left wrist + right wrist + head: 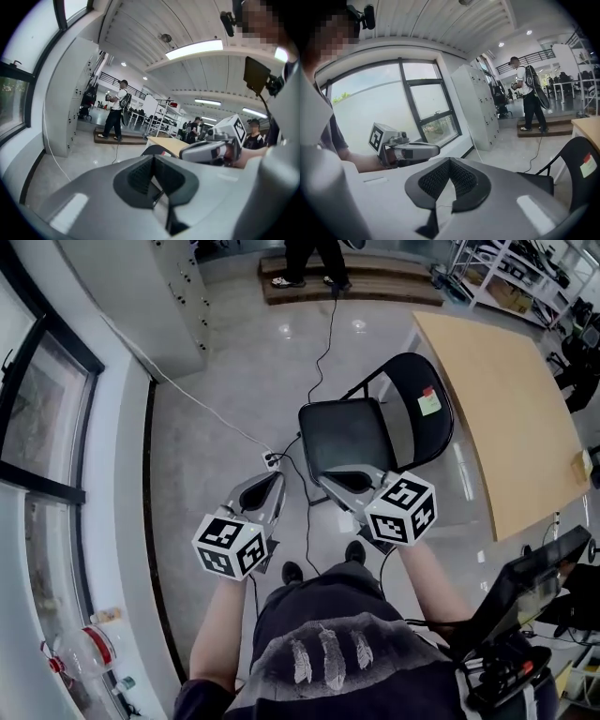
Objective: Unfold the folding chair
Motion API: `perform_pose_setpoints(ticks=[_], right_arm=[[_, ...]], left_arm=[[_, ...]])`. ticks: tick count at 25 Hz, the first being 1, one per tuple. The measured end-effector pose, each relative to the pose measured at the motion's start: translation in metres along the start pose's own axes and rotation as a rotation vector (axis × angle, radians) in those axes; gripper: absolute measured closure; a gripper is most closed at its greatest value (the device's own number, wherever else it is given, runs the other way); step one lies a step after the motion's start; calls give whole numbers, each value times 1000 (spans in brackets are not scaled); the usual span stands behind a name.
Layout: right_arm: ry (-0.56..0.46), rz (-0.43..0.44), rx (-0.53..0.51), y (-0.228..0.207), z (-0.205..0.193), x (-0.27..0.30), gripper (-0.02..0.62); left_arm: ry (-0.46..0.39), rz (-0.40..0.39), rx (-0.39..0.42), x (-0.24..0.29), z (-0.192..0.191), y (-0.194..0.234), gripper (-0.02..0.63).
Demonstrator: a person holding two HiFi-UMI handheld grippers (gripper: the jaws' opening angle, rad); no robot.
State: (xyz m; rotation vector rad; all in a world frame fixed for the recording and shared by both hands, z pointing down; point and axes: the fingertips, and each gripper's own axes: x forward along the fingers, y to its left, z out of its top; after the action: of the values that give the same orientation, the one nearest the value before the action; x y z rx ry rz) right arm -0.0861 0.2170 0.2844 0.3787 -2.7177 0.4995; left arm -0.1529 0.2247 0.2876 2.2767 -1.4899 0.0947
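**Chair Already Open, Both Grippers Shut and Empty**

Straight ahead in the head view: the folding chair (345, 432), already unfolded. Black seat level, rounded backrest upright, a red-and-pale sticker (428, 400) on the backrest. Stands on the glossy grey floor (244, 371), just beside the corner of a wooden table (506, 399).

Low and to the left of the chair: the left gripper (270, 486), its marker cube toward the person. Jaws fully together in its own view, dark ribbed pads meeting, nothing between them. Points across open floor, apart from the chair.

To the right: the right gripper (328, 486), also closed tight with nothing in its grip. Overlaps the front edge of the seat in the head view. Shows the chair off to the right of the jaws in its own view, not between them. Contact with the seat: cannot tell.

Between the two grippers on the floor: thin cables (307, 512) and a white plug block (272, 460), close to the chair's front legs.

Further back: a person (305, 263) standing on a low wooden platform (356, 282). Pale lockers (150, 287) and a dark-framed window (37, 427) along the left wall.
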Motion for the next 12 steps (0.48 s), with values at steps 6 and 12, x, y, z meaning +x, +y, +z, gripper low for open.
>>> perform_pose_setpoints(ticks=[6,12], right_arm=[[37,-38,-1,32,-18,26,594],[23,-125,29,23,-26,5,594]], left_arm=[[13,-53,-41,-24,-18,22,605],[47,-154,-17,0,-23,2,606]])
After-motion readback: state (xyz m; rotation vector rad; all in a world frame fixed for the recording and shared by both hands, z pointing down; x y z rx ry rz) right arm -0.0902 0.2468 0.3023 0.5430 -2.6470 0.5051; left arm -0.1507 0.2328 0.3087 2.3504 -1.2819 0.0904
